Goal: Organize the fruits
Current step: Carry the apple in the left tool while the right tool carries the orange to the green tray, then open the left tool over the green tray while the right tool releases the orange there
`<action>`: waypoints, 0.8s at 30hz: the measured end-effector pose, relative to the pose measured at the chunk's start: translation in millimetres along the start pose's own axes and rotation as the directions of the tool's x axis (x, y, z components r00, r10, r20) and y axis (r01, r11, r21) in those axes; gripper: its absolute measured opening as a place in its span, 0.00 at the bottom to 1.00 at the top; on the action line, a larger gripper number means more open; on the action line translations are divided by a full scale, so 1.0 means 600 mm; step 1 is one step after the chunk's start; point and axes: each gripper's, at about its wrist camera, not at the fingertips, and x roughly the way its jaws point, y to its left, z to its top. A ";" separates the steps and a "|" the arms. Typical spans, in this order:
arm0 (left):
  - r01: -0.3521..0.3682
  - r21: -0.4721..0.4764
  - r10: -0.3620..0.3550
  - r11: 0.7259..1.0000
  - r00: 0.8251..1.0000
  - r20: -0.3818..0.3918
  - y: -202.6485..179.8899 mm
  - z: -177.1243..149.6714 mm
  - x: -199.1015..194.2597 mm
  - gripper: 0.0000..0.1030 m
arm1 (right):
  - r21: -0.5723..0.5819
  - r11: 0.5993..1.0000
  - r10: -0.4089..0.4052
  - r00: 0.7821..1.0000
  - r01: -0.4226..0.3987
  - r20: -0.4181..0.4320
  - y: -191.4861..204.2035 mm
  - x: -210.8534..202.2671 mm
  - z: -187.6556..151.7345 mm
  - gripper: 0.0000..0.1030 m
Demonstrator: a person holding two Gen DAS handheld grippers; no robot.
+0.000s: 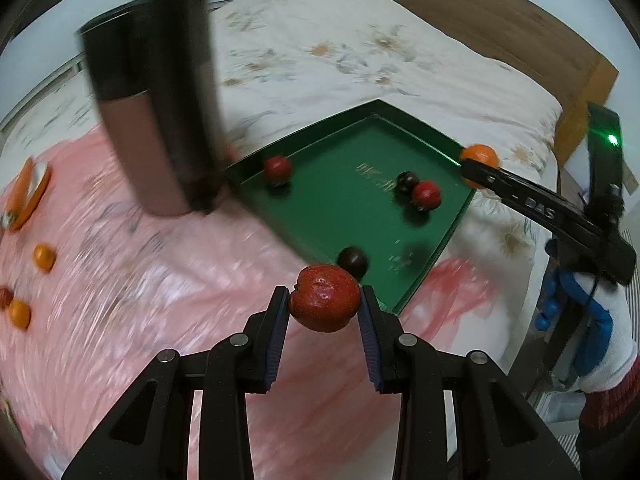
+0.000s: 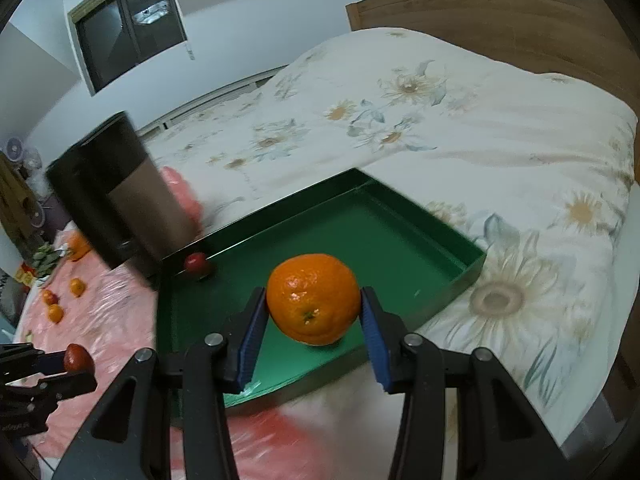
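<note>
I have both tongs loaded. My left tongs [image 1: 325, 305] are closed on a red fruit [image 1: 325, 303], pinched at its sides between the blue pads [image 1: 280, 334], so it sits right at the fingertips, just short of the near corner of the green tray [image 1: 448, 236]. My right tongs [image 2: 314, 307] are closed on an orange [image 2: 314, 304], also side-gripped at the tips, and hang above the tray's floor. I judge both are carried high so they clear the tray wall before release.

Four small fruits already lie in the tray: a red one [image 1: 277, 168] by the far wall, a dark and red pair [image 1: 418, 190] touching, and a dark one [image 1: 352, 261] near the front corner. More oranges [image 1: 43, 257] wait on the pink cloth [image 1: 120, 300]. A steel cup [image 1: 156, 120] stands beside the tray.
</note>
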 end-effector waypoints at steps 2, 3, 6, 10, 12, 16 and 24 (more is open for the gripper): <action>0.012 0.020 -0.012 1.000 1.000 -0.002 -0.014 0.012 0.011 0.29 | -0.009 1.000 -0.020 1.000 0.020 -0.002 -0.010 0.016 0.011 0.54; 0.021 0.032 -0.021 0.999 1.000 -0.004 -0.023 0.020 0.019 0.29 | -0.010 1.000 -0.027 1.000 0.027 -0.004 -0.015 0.024 0.014 0.54; 0.032 0.051 -0.032 0.998 0.999 -0.009 -0.040 0.035 0.039 0.29 | -0.016 0.999 -0.044 0.999 0.043 -0.015 -0.027 0.047 0.018 0.54; 0.039 0.062 -0.038 0.997 0.999 -0.019 -0.055 0.050 0.066 0.29 | -0.026 0.998 -0.066 0.997 0.065 -0.034 -0.039 0.078 0.018 0.54; 0.039 0.070 -0.037 0.997 0.999 -0.028 -0.061 0.054 0.079 0.29 | -0.031 0.997 -0.076 0.996 0.075 -0.044 -0.044 0.093 0.016 0.54; 0.035 0.081 -0.031 0.996 0.998 -0.047 -0.074 0.057 0.105 0.29 | -0.041 0.995 -0.094 0.994 0.092 -0.061 -0.048 0.115 0.015 0.54; 0.020 0.130 -0.009 0.991 0.997 -0.081 -0.099 0.050 0.141 0.29 | -0.070 0.993 -0.104 0.991 0.098 -0.084 -0.047 0.133 0.011 0.55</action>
